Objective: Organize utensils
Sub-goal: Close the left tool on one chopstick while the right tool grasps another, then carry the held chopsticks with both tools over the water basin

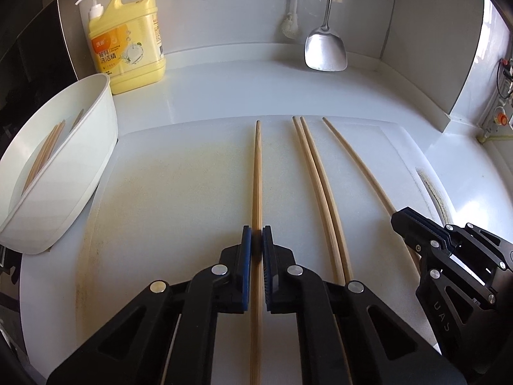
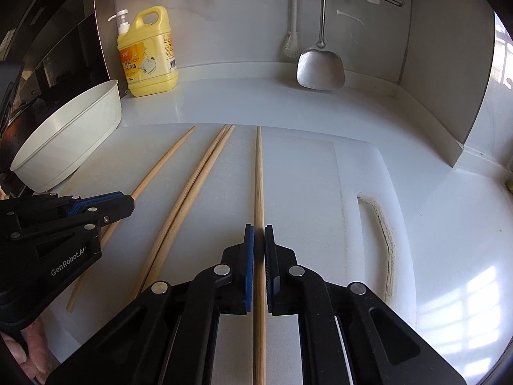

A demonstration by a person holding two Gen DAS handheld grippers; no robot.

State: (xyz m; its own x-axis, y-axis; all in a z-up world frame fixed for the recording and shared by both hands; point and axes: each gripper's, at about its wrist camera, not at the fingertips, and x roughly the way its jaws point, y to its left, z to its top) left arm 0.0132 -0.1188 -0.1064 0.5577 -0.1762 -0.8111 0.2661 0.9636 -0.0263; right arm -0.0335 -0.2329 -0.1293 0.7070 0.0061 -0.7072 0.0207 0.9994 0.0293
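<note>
Several wooden chopsticks lie on a white cutting board (image 1: 179,192). My left gripper (image 1: 257,240) is shut on the leftmost chopstick (image 1: 257,173); it also shows in the right wrist view (image 2: 128,207). My right gripper (image 2: 259,240) is shut on the rightmost chopstick (image 2: 259,176); it also shows in the left wrist view (image 1: 404,221) over that chopstick (image 1: 356,163). A pair of chopsticks (image 1: 315,173) lies between them, also in the right wrist view (image 2: 195,176). A white oval tub (image 1: 64,166) at the left holds several chopsticks (image 1: 45,154).
A yellow dish soap bottle (image 1: 128,41) stands at the back left by the tub. A metal spatula (image 1: 325,51) and a brush (image 1: 290,25) hang on the back wall. A dark appliance (image 2: 54,48) is on the left. The board has a handle slot (image 2: 381,240) at the right.
</note>
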